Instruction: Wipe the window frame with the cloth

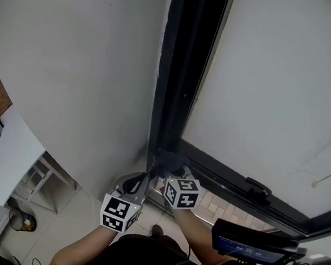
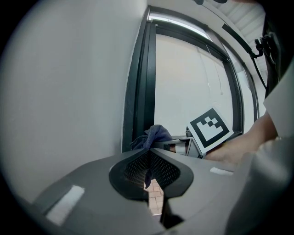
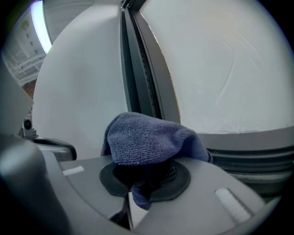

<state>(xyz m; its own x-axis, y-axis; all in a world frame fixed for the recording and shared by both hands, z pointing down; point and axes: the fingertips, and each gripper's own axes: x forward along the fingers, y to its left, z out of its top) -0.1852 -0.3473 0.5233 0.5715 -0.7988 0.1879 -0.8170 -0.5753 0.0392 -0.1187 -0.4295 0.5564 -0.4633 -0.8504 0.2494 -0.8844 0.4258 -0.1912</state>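
White wall (image 1: 73, 59) is filling the head view from 9 to 12 o'clock, and a pale window pane (image 1: 278, 82) is taking the 1 to 3 o'clock side. Between them the dark window frame (image 1: 181, 71) is running down from 12 o'clock to its lower corner near centre. The right gripper (image 3: 144, 176) is clamping the blue cloth (image 3: 147, 140), which is bunching over its jaws at that corner. The left gripper (image 2: 148, 158), at 7 o'clock of it, is resting with jaws together on nothing. Wiping well probably means pressing the fold into the channel and drawing it toward 12 o'clock, jaw tips off the frame.
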